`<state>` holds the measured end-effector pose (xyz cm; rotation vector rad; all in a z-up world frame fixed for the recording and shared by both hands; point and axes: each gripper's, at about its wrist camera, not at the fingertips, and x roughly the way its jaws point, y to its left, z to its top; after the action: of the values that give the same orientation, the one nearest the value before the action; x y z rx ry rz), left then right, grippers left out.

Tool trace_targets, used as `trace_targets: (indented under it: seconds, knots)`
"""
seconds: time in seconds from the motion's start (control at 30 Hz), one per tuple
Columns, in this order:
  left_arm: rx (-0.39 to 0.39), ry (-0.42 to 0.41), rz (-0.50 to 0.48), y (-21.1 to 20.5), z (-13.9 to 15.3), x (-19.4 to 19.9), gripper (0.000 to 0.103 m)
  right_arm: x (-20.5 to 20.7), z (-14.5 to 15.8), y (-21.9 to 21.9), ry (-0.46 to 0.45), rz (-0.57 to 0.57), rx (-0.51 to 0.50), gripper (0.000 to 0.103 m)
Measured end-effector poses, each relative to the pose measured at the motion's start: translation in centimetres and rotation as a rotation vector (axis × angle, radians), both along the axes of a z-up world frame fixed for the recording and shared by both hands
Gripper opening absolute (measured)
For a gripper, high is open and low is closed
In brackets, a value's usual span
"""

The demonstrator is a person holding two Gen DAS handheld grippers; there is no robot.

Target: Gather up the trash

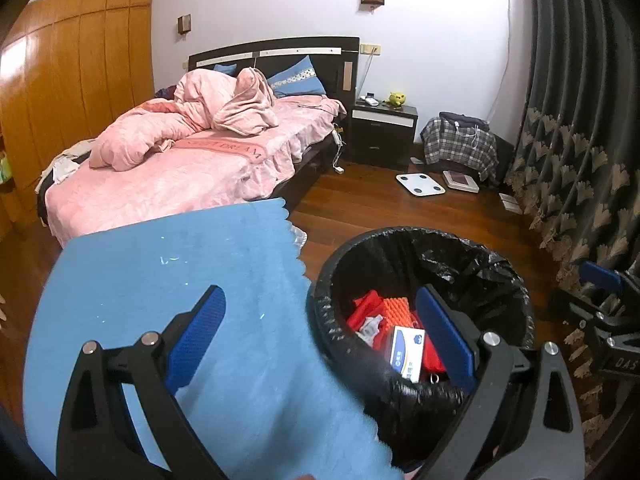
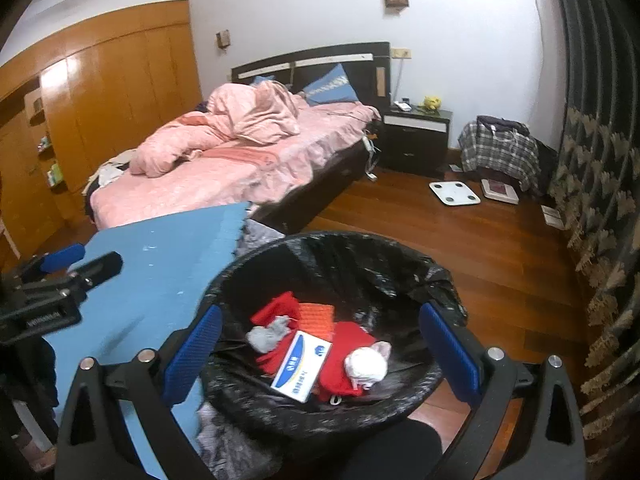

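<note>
Sitting on the wooden floor point(image 2: 500, 264) just beside a blue foam mat point(image 1: 168, 288), the black trash bin point(image 2: 320, 412) is lined with a black plastic bag point(image 1: 472, 264) whose edge folds over the rim. Inside it lie the collected pieces: a white and blue box point(image 2: 302, 366) on top, red packaging point(image 2: 340, 364) under and around it, an orange ridged piece point(image 2: 318, 316) toward the far side, a crumpled grey scrap point(image 2: 268, 336) and a white wad point(image 2: 366, 364) at the near right. The right claw point(image 2: 320, 356) hangs above the bin with its blue pads spread wide, one to each side of the opening, gripping nothing. The left claw point(image 1: 320, 340) is likewise released and empty, its left pad over the mat and its right pad over the bin's interior. Each claw shows at the edge of the other's view. Beyond the mat stands a bed point(image 1: 208, 168) with a rumpled pink quilt point(image 1: 188, 120) and blue pillows point(image 1: 296, 76) against a dark headboard. A dark nightstand point(image 1: 384, 132) is beside the bed's head, with a small yellow toy point(image 1: 397, 98) on top. Further right, a plaid cloth point(image 1: 460, 144) covers something by the wall, and a white scale point(image 1: 420, 184) lies on the floor before it. A patterned curtain point(image 1: 580, 140) hangs along the right, and wooden wardrobe doors point(image 1: 80, 60) line the left.
</note>
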<state>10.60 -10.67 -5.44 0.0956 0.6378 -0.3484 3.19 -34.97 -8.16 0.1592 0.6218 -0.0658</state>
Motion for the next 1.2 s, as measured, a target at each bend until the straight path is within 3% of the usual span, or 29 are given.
trace_targets:
  seconds: [0.6,1.2]
  knots:
    - [-0.01,-0.098,0.014,3.2,4.7,-6.7,0.094,-4.2,6.0,4.7,-0.099,0.091,-0.017,0.097]
    - [-0.033,-0.149,0.034,4.8,6.4,-8.6,0.094,-4.5,7.3,6.2,-0.121,0.116,-0.037,0.097]
